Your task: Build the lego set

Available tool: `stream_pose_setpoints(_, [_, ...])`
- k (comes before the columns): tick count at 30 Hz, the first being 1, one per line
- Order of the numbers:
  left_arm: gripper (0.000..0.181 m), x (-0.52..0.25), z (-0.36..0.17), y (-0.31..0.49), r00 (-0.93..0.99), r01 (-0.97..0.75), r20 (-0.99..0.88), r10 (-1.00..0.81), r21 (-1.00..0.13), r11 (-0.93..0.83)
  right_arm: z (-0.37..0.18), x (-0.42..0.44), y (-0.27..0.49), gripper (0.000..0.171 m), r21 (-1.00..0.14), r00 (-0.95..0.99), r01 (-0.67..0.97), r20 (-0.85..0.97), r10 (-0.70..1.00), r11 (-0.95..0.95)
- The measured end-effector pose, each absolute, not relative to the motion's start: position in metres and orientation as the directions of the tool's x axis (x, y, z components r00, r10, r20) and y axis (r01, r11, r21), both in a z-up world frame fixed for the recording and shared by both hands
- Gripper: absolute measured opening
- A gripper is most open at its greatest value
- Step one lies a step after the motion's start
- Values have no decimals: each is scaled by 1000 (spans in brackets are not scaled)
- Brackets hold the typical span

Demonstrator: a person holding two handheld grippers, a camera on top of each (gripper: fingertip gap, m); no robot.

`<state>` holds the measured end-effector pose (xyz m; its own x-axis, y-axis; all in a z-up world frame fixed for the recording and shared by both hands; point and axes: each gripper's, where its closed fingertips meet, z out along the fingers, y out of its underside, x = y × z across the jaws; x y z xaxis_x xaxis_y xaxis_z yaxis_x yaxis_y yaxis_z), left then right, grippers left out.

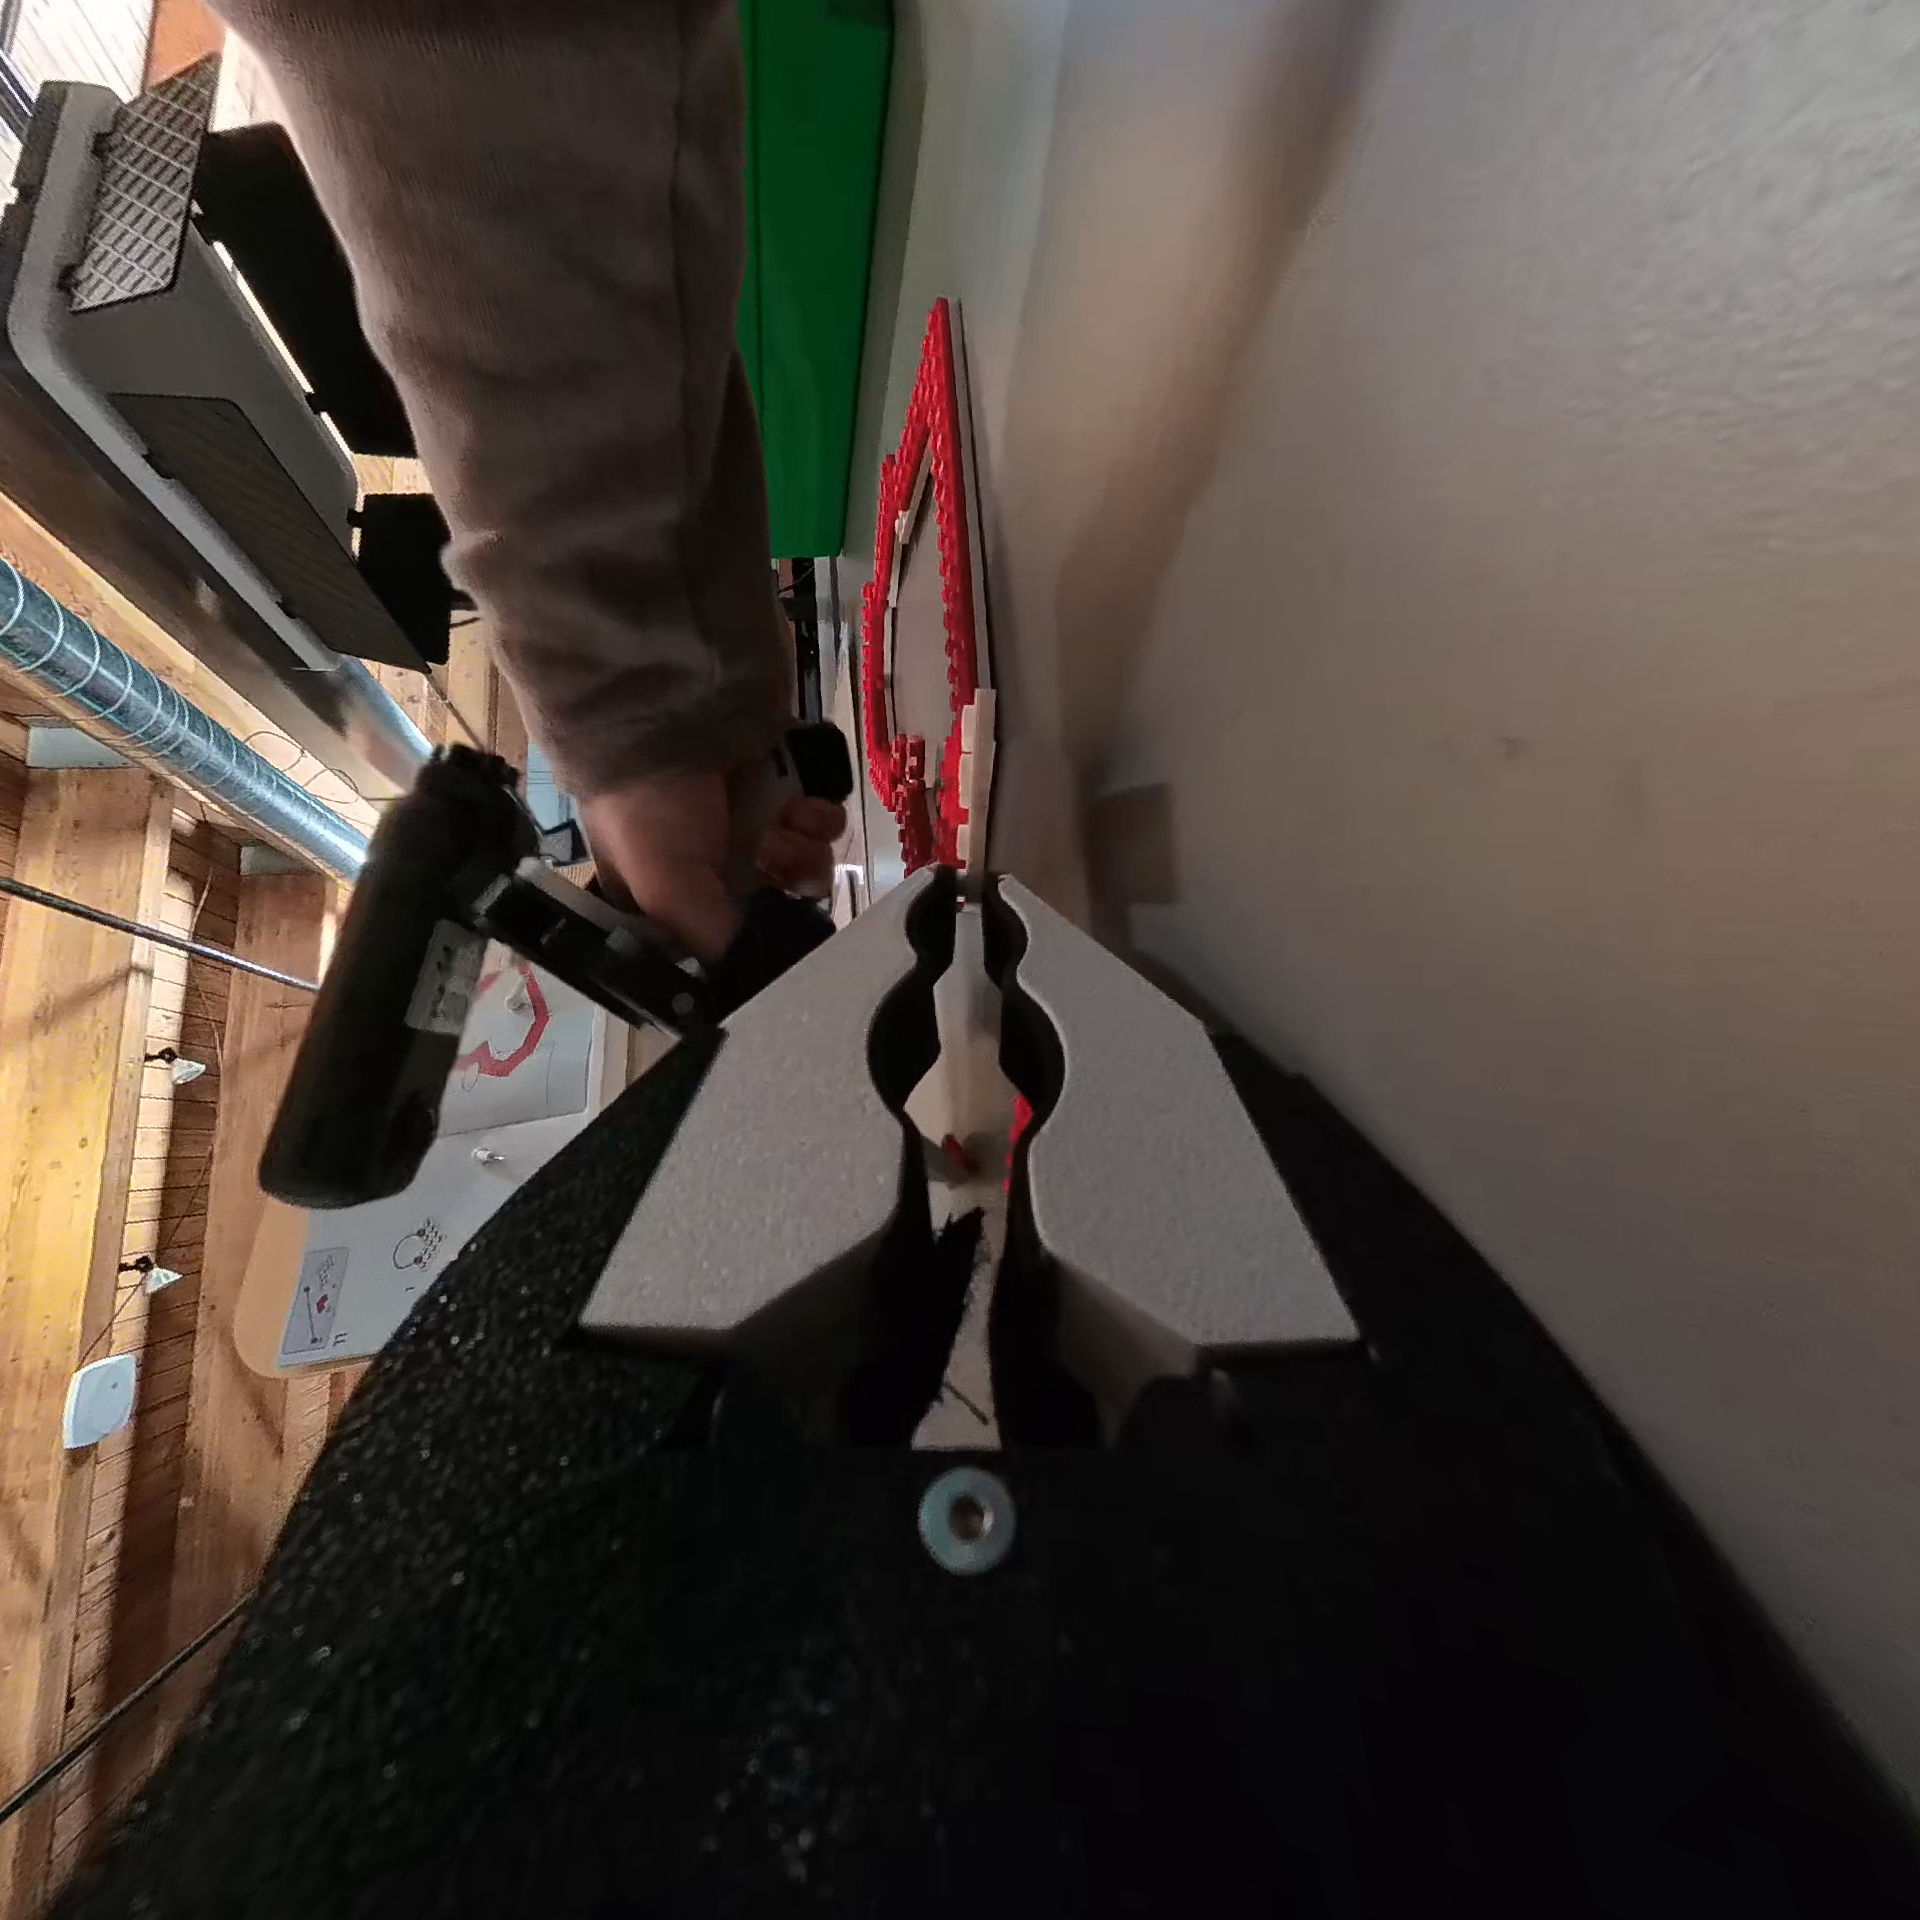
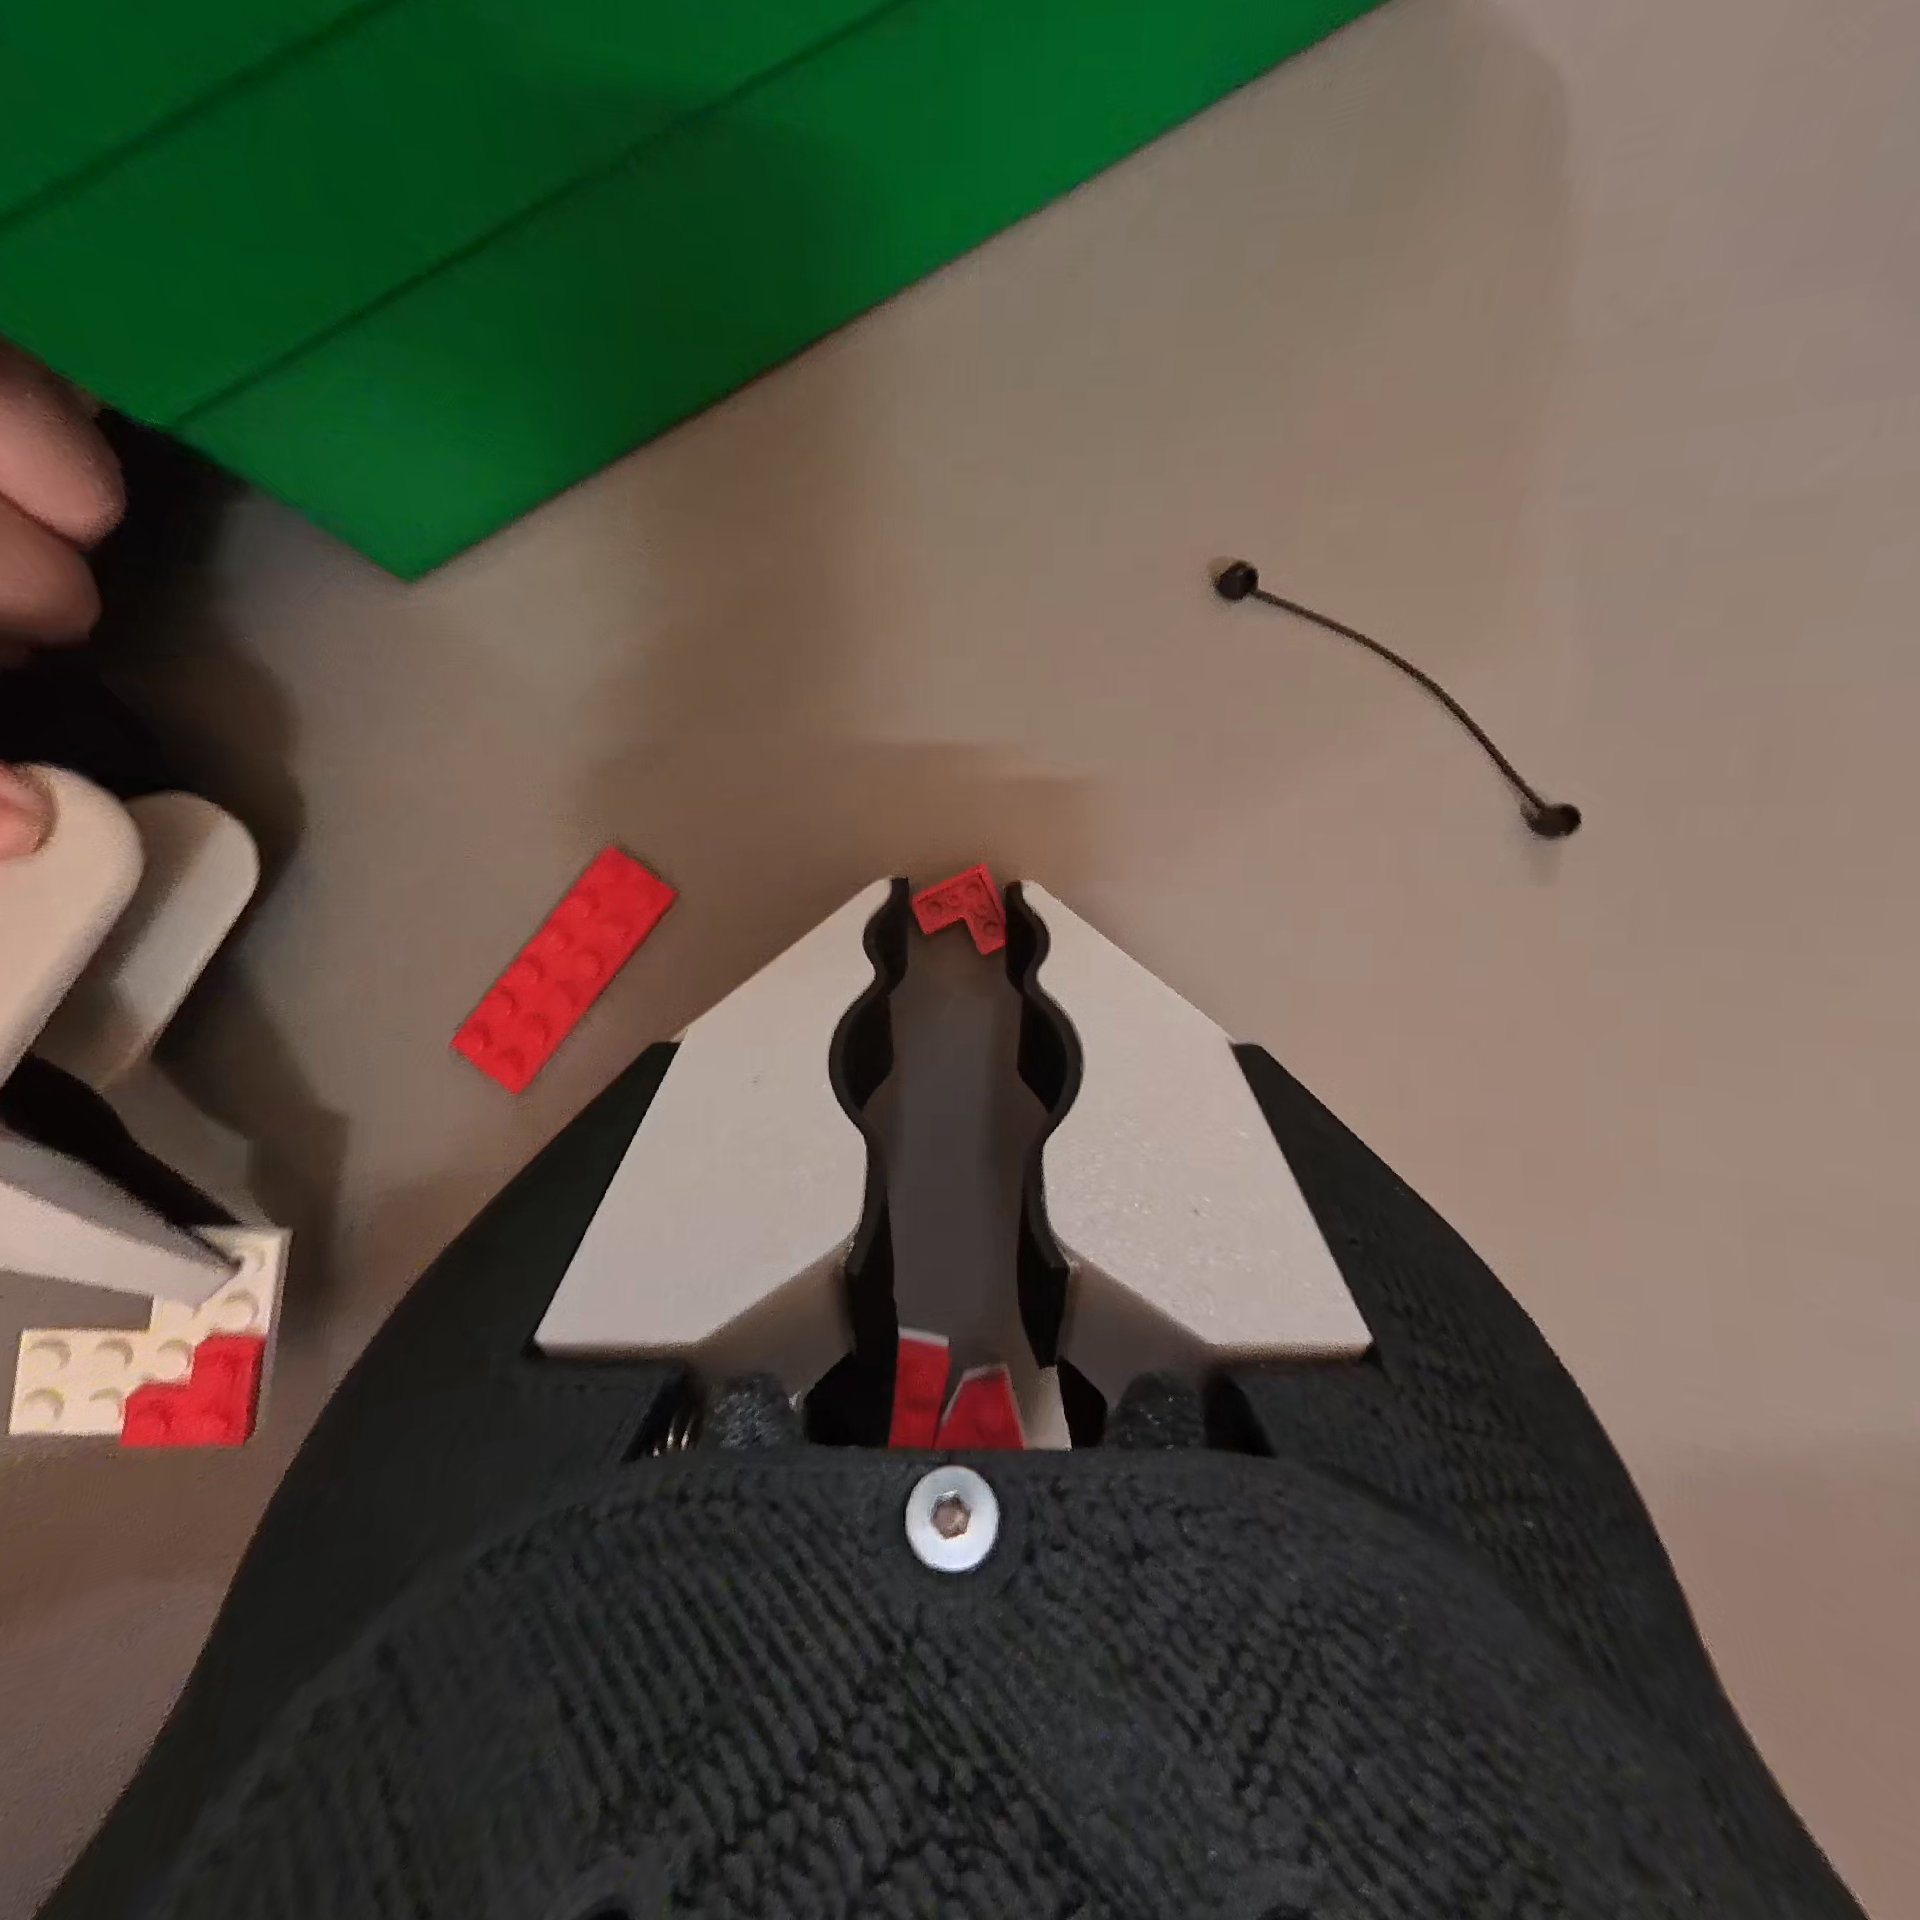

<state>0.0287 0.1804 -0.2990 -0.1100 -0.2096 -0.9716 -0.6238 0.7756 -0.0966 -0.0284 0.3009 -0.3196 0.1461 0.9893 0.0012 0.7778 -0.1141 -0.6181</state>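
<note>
My left gripper is shut on the edge of the lego build, a flat white plate with a red heart-shaped outline, seen edge-on. In the right wrist view the same gripper's finger clamps the build's white and red corner at the lower left. My right gripper is shut on a small red L-shaped corner plate, held at the fingertips low over the beige table. A long red plate lies loose on the table between the two grippers.
A green board lies at the far side of the table. A black cord runs between two holes in the table at the right. An instruction sheet lies behind the person's hand and sleeve. Some 12 centimetres of space lies between my two pairs of fingers.
</note>
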Motion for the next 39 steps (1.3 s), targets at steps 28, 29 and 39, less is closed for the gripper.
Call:
stream_pose_setpoints(28, [5,24,-317,184,-451,-658,-832,-324,64,751,-277,121,177,16,-743,281,661,378,882,107])
stream_pose_setpoints(29, [6,23,-317,183,-458,-662,-822,-339,61,747,-277,119,177,16,-743,276,659,383,881,117])
stream_pose_setpoints(39, [34,21,-291,175,-179,-830,-664,-725,-293,474,-257,108,168,16,-629,167,660,655,737,410])
